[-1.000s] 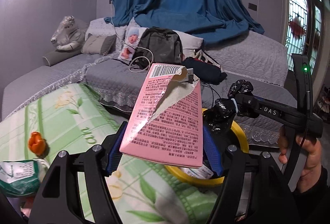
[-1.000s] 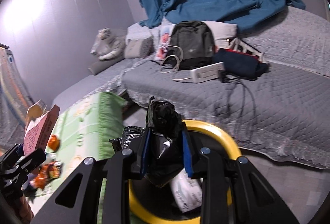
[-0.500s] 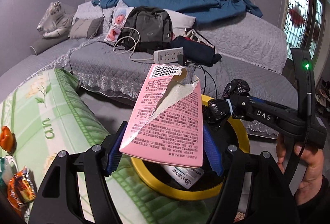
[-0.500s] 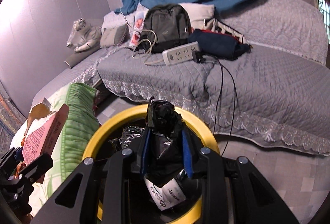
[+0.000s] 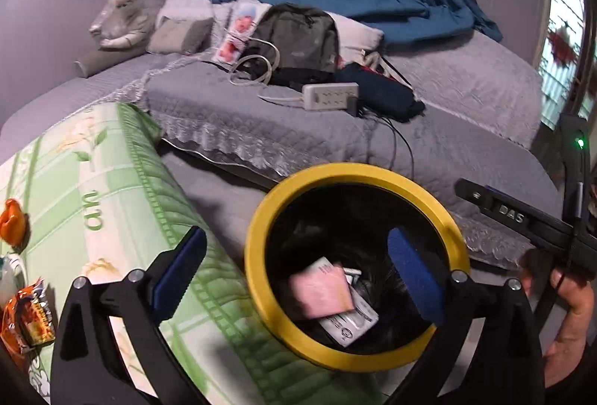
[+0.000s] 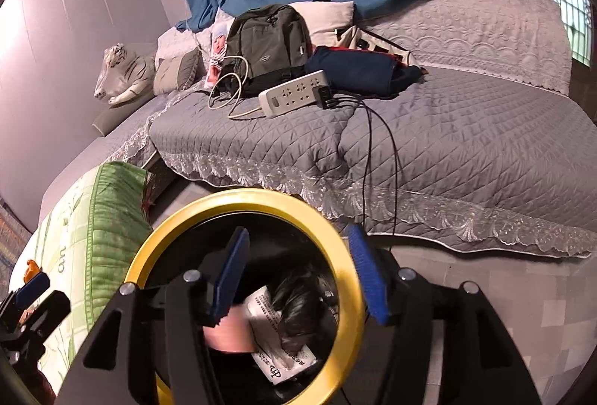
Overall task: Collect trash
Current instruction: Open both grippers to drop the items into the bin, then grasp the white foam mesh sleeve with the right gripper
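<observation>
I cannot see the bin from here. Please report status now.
Left gripper open, right gripper open, both over yellow-rimmed bin. Pink box and black bag inside. Nothing blocking.

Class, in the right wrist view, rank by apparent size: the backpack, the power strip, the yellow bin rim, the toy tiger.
1. yellow bin rim, nearest the camera
2. backpack
3. power strip and toy tiger: too alike to rank

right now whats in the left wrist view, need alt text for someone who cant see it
The open left gripper hangs over a yellow-rimmed trash bin holding a pink box. A green patterned cloth with snack wrappers lies left, a grey bed behind.
</observation>
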The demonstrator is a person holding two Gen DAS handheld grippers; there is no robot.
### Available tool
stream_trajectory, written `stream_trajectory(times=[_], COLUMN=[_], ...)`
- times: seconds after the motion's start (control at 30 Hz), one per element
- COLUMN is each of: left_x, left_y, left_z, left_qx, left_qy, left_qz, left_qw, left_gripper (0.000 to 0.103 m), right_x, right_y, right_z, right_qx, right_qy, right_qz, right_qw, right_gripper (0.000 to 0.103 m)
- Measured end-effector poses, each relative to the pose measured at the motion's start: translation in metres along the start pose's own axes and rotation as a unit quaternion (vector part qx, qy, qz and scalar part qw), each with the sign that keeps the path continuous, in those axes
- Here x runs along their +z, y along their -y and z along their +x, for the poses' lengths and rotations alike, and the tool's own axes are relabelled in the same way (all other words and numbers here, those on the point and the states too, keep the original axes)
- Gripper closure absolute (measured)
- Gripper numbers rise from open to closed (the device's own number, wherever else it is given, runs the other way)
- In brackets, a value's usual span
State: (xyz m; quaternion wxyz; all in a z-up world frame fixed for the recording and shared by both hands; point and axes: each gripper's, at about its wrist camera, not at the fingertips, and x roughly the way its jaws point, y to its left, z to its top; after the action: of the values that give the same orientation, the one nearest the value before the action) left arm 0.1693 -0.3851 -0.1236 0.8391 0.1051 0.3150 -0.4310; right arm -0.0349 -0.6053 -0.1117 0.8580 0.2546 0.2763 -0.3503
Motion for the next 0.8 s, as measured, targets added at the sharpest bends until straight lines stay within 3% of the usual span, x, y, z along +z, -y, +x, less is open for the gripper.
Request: stream_trajectory(times=[0.33,0.53,0.63,0.73,0.8], left_x=[0.006,0.0,-0.015,-0.042,-0.066], left_y=[-0.033,-0.089,-0.115,-0.15,-0.174], left_z=[-0.048,-0.124,-0.159,-0.199,-0.226], left_qx=[0.013,0.073,0.118,0.151,0.18], left_qy=[0.045,0.098,0.112,0.122,0.125], left_qz=[-0.034,-0.049,-0.047,-0.06,-0.075], left_qw=[0.9983,0.9913,0.9856,0.9791,0.9727], left_gripper=[0.008,0.008,0.008,0.008,0.008], right_x=[-0.001,-0.004,-0.013,-0.025,-0.034], right_y=[-0.017,-0.074,-0.115,-0.16,-0.188], right_z=[-0.019,-0.046,-0.056,-0.065,-0.072], right_qx=[0.045,0.16,0.248,0.361,0.412], right_qy=[0.01,0.028,0.014,-0.03,-0.053], right_qz=[-0.013,-0.092,-0.142,-0.168,-0.191], right_qw=[0.999,0.983,0.958,0.917,0.89], right_gripper=[0.05,0.042,0.037,0.025,0.018])
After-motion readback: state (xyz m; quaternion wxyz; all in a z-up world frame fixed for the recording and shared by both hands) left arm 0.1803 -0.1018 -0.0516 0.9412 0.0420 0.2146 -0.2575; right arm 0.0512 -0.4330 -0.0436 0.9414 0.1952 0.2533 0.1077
